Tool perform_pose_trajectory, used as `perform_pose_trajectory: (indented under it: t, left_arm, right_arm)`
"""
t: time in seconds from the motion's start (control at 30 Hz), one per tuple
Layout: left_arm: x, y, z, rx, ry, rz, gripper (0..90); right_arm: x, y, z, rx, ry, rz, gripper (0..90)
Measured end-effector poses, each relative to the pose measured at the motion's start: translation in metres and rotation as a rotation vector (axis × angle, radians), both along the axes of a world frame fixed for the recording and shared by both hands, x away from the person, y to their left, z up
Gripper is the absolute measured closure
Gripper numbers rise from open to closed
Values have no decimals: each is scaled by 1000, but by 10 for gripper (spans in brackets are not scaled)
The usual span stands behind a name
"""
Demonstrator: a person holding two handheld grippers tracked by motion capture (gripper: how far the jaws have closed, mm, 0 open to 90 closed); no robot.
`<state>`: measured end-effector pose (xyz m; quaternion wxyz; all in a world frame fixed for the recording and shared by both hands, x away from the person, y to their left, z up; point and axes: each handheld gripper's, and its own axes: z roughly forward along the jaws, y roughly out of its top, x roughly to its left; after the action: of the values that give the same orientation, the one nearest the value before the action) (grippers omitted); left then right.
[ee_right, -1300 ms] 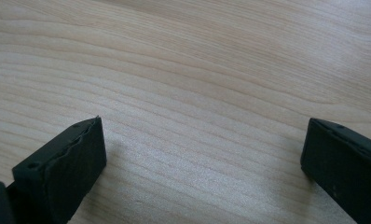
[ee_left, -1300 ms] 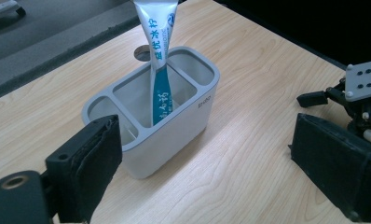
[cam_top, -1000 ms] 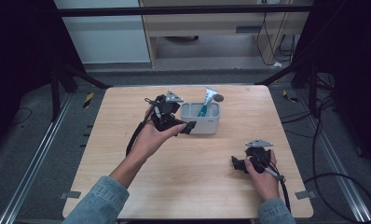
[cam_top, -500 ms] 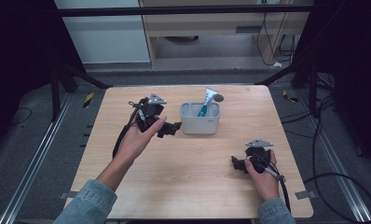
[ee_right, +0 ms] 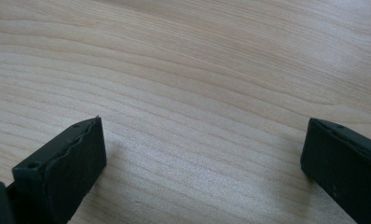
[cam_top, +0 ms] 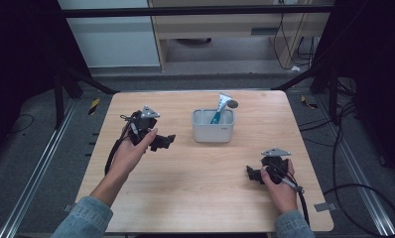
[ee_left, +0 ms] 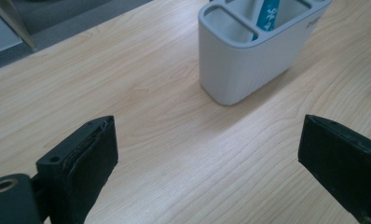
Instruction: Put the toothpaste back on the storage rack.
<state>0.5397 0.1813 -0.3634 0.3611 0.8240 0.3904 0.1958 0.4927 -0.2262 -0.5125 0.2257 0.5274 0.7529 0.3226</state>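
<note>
High view shows my left gripper (cam_top: 166, 142) has pulled back from the gray holder (cam_top: 213, 132), jaws wide and empty, with the blue tube (cam_top: 220, 111) standing inside, so I think that job is done, while my right gripper (cam_top: 251, 173) waits wide open.

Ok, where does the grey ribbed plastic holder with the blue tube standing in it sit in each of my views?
High view: the grey ribbed plastic holder stands at the centre of the table, towards the far edge, right of the left gripper.
Left gripper view: the holder is at top right, beyond the open jaws.
Right gripper view: not in it; bare wood between open jaws.
Shared landmark: the blue tube standing in the holder.
</note>
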Motion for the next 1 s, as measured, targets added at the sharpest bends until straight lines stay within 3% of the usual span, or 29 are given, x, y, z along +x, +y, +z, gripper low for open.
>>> perform_pose_trajectory:
  t: [0.2,0.73,1.0]
  left_arm:
    - [-1,16,-15,22,20,32,47]
    - [-5,48,-55,99,65,49,47]
    - [-8,66,-70,112,104,75,46]
  right_arm:
    - [0,0,0,0,0,0,4]
    - [0,0,0,0,0,0,4]
    - [0,0,0,0,0,-1,4]
